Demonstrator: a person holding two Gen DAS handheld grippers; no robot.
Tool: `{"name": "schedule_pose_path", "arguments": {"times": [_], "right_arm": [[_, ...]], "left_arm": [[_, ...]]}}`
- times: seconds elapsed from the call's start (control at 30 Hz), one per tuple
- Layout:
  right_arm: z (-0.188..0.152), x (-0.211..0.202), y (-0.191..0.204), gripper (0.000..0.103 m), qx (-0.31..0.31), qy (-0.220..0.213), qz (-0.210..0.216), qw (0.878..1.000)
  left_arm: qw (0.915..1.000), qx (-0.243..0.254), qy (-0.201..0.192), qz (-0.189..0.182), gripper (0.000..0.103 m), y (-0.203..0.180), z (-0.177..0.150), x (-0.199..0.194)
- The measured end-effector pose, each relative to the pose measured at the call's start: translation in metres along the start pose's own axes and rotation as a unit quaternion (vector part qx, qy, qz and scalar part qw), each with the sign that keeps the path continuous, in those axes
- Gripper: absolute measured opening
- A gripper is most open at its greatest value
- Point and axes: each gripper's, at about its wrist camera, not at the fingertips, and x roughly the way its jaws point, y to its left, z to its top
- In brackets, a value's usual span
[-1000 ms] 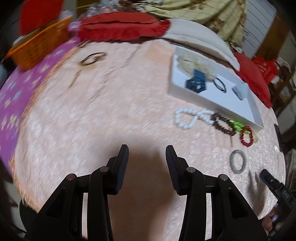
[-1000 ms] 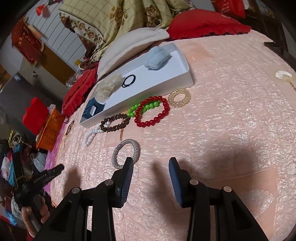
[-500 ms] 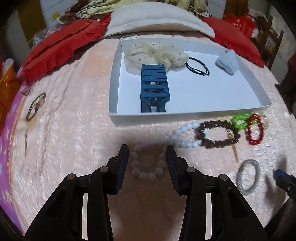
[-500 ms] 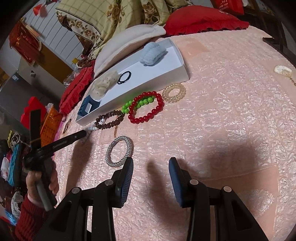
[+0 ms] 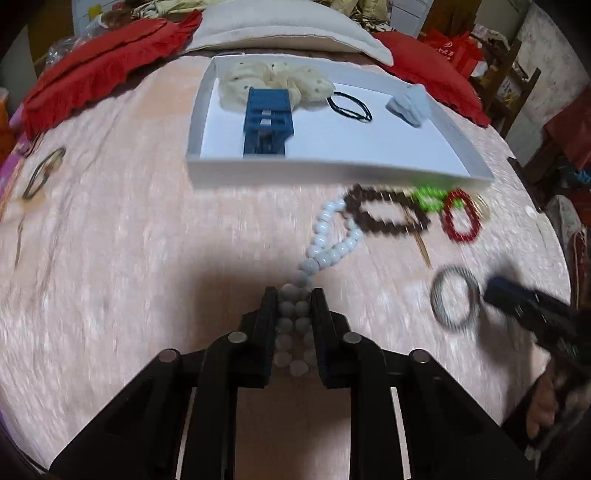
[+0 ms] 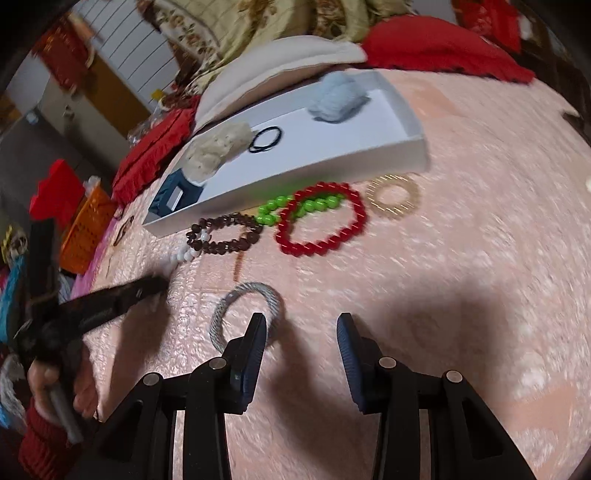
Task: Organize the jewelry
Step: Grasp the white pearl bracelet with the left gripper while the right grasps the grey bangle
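- The white bead string (image 5: 325, 240) lies on the pink bedspread (image 5: 110, 258), in front of the white tray (image 5: 332, 171) and outside it; its near loop sits between the jaws of the left gripper (image 5: 294, 299), its far end reaches the brown bead bracelet (image 5: 388, 214).
- The left gripper's fingers (image 5: 267, 325) are drawn in tight against the beads on both sides, gripping that loop.
- To the right of the brown bracelet, in a row along the tray's front wall, lie a green bead bracelet (image 5: 430, 197) and a red bead bracelet (image 5: 460, 219), which overlap.
- A pale gold coil ring (image 6: 393, 195) sits just beside the red one.
- A grey bangle (image 6: 245, 314) lies nearer, apart from the row; in the right wrist view the left finger of the right gripper (image 6: 301, 325) touches or overlaps its rim.
- The right gripper's jaws stand wide apart over bare bedspread, holding nothing.
- Inside the tray: a cream scrunchie (image 5: 273, 83), a blue clip (image 5: 267, 122), a black hair tie (image 5: 349, 107) and a light blue scrunchie (image 5: 410, 107).
- Red cushions (image 5: 103, 70) and a cream pillow (image 5: 288, 27) lie behind the tray.
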Motion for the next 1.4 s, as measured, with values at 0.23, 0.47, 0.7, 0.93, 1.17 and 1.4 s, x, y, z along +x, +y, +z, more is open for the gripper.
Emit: {"name": "schedule_pose_path", "arguments": {"times": [0.23, 0.47, 0.7, 0.93, 1.17, 1.4], "right_arm": [[0.004, 0.020, 0.034, 0.038, -0.082, -0.006, -0.037, 0.996], [-0.007, 0.028, 0.054, 0.038, -0.151, -0.024, -0.090, 0.984], [-0.008, 0.028, 0.056, 0.035, -0.157, -0.029, -0.096, 0.982], [-0.012, 0.028, 0.059, 0.013, -0.178, -0.032, -0.085, 0.980], [-0.017, 0.019, 0.059, 0.007, -0.154, -0.020, -0.031, 0.987], [-0.013, -0.018, 0.060, 0.007, -0.134, -0.054, -0.006, 0.989]], "left_arm": [[0.9994, -0.024, -0.009, -0.022, 0.011, 0.007, -0.016, -0.012], [0.9981, -0.020, -0.030, -0.049, 0.014, 0.005, -0.002, -0.022], [0.9990, -0.011, -0.009, -0.042, 0.014, -0.002, 0.017, 0.007], [0.9995, 0.022, -0.023, 0.009, 0.014, -0.023, 0.013, 0.014], [0.9998, 0.000, -0.015, 0.016, 0.008, -0.024, -0.005, -0.003], [0.9965, -0.021, -0.081, 0.004, 0.008, -0.021, -0.007, -0.074]]}}
